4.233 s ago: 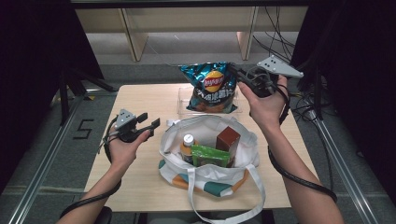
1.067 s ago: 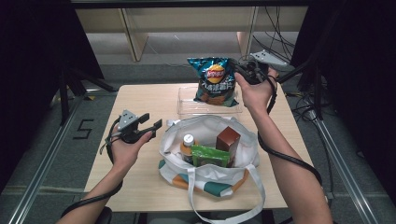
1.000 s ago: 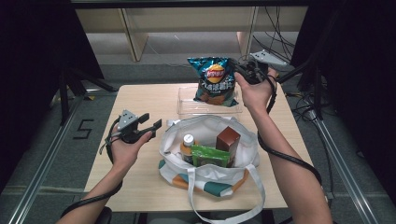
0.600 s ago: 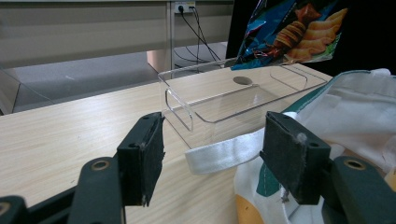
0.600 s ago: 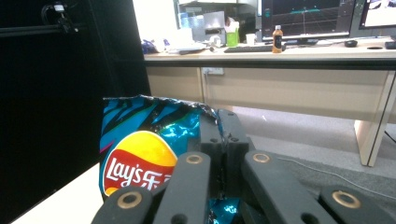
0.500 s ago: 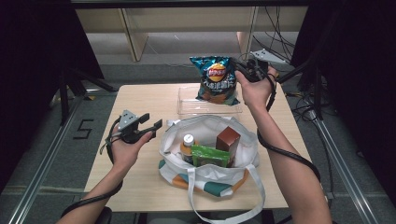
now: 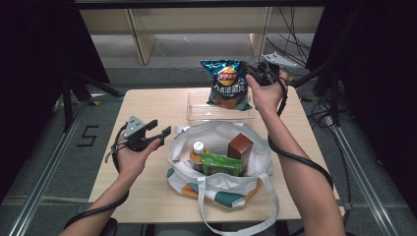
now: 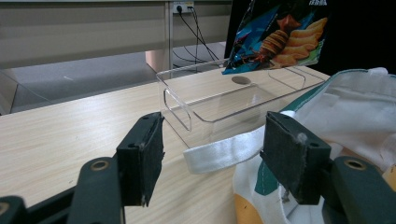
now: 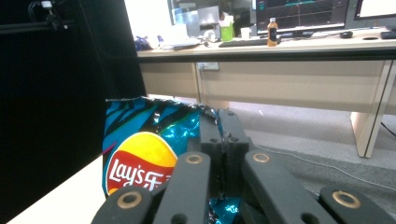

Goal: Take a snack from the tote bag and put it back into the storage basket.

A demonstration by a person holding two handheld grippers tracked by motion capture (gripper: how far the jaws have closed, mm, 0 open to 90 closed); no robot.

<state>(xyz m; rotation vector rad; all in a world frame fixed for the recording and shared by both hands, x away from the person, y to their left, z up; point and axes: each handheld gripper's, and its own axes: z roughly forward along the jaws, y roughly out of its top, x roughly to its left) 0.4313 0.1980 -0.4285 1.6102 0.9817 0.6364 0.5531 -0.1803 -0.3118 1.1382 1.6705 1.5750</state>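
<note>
The right tongs point(image 7: 256, 73) are clamped on the upper right edge of the chip bag point(image 7: 227, 84), holding it upright at the far side of the desk point(image 7: 147, 105), about 12 o'clock in the high view. In the right gripper view the tongs point(image 9: 218, 123) pinch the crinkled foil, the bag's point(image 9: 140, 154) logo spreading toward 9 o'clock of them. The bag's lower end hangs over the clear tray point(image 7: 196, 112); whether it touches the tray cannot be told. The left tongs point(image 7: 157, 132) stand wide and empty at 9 o'clock of the tote bag point(image 7: 223, 189), its white strap point(image 8: 219, 151) lying between their pads point(image 8: 150, 154).
</note>
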